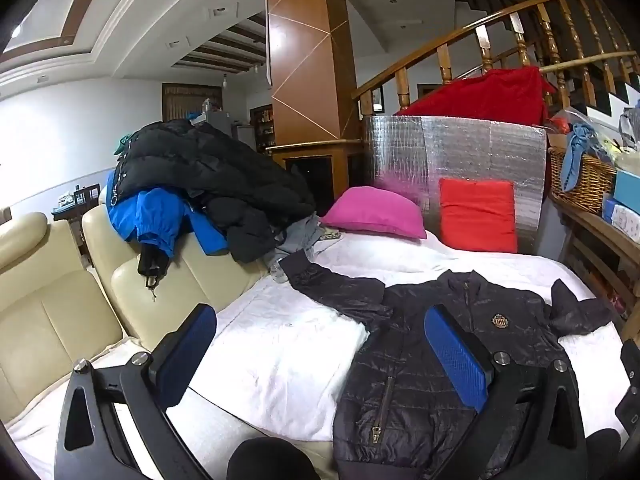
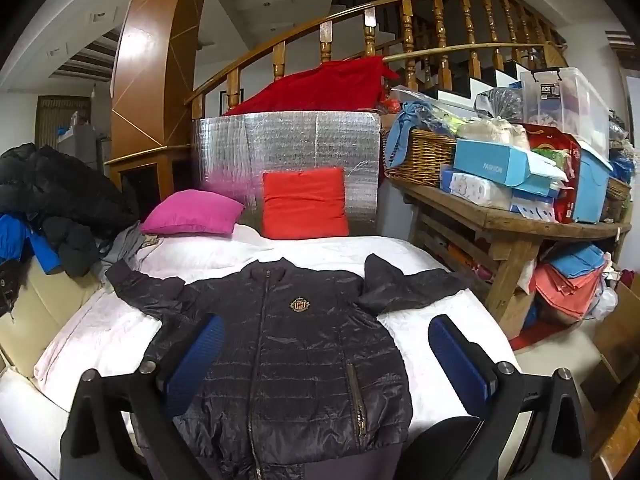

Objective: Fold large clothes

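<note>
Item: dark quilted jacket, zipped, front up, flat on white bedcover; hem at near edge, collar toward far edge w/ pillows, long axis running straight away from tongs, sleeves out to both sides. Right gripper straddles body above hem, jaws fully apart, holding nothing. Left gripper likewise wide, empty, offset toward left sleeve – nearer hand for that sleeve, prob.

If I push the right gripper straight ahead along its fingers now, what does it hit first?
Most likely the dark quilted jacket, spread flat on the white bed cover. The right gripper is open with nothing between its fingers, angled slightly down at the jacket's chest. Depth is hard to judge through the fisheye.
</note>
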A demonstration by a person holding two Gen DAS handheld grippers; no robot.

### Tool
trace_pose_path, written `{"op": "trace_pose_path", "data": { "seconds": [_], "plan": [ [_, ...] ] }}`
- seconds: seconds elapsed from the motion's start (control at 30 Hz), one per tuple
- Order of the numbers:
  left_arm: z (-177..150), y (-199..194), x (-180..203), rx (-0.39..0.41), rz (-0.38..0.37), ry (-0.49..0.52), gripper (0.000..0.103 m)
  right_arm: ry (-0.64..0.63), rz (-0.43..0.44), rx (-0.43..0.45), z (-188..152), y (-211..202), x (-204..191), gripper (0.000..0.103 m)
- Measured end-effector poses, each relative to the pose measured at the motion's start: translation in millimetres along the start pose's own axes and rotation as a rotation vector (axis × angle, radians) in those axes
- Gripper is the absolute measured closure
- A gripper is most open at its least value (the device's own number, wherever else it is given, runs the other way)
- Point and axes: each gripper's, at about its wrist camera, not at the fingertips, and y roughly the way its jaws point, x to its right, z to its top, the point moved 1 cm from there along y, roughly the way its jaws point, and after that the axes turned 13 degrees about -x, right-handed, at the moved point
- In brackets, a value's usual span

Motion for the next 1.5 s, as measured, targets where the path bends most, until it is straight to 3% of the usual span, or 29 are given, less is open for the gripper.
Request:
{"op": "trace_pose_path", "data": {
  "seconds": [0.5,1.5],
  "plan": [
    [-4.1,11.7,-0.2,-0.035,-0.006,0.002,0.000,-0.012,0.002,-0.028,-1.0,5.0,-5.1,0.000],
    [-7.1,9.5,8.3,-0.032,-0.015,0.022,0.000,-0.027,0.007,-0.047,-0.9,8.2,-7.3,0.000]
  ]
}}
